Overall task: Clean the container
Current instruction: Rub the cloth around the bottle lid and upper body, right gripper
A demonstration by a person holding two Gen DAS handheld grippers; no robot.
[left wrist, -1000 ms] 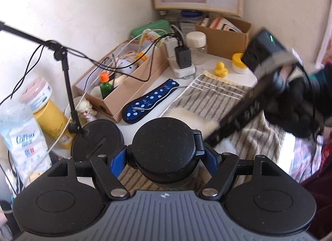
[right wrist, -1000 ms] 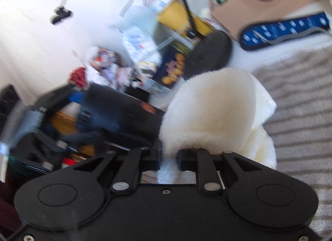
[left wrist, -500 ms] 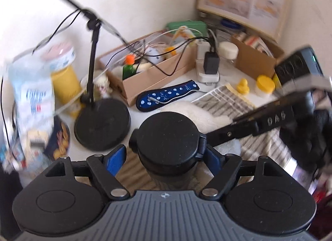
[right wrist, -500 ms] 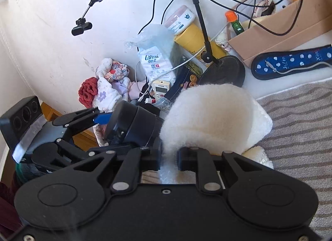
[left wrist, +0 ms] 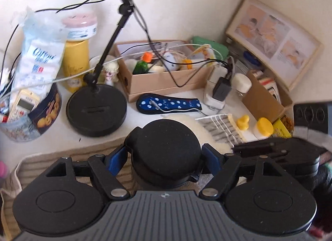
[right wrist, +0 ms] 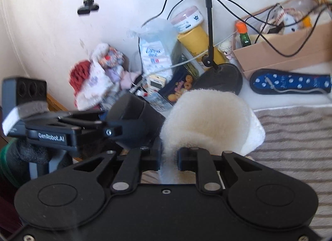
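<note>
My left gripper (left wrist: 165, 161) is shut on a black container with a round black lid (left wrist: 164, 147), held above the striped towel (left wrist: 222, 127). In the right wrist view the same container (right wrist: 132, 120) lies tilted in the left gripper (right wrist: 116, 131), its side against the cloth. My right gripper (right wrist: 169, 155) is shut on a fluffy cream cloth (right wrist: 209, 120), which bulges up between its fingers. The cloth also shows in the left wrist view (left wrist: 199, 129), just behind the lid, with the right gripper's fingers (left wrist: 269, 149) beside it on the right.
A black lamp base (left wrist: 96, 112) stands left of centre with its arm and cables overhead. A cardboard box (left wrist: 166, 75) of oddments, a blue dotted case (left wrist: 168, 105), a charger block (left wrist: 217, 93), a yellow duck (left wrist: 242, 121) and a biscuit tin (left wrist: 45, 114) crowd the white table.
The left gripper has swung its view leftward with the container held. The right gripper and cloth have come up close against the container's side.
</note>
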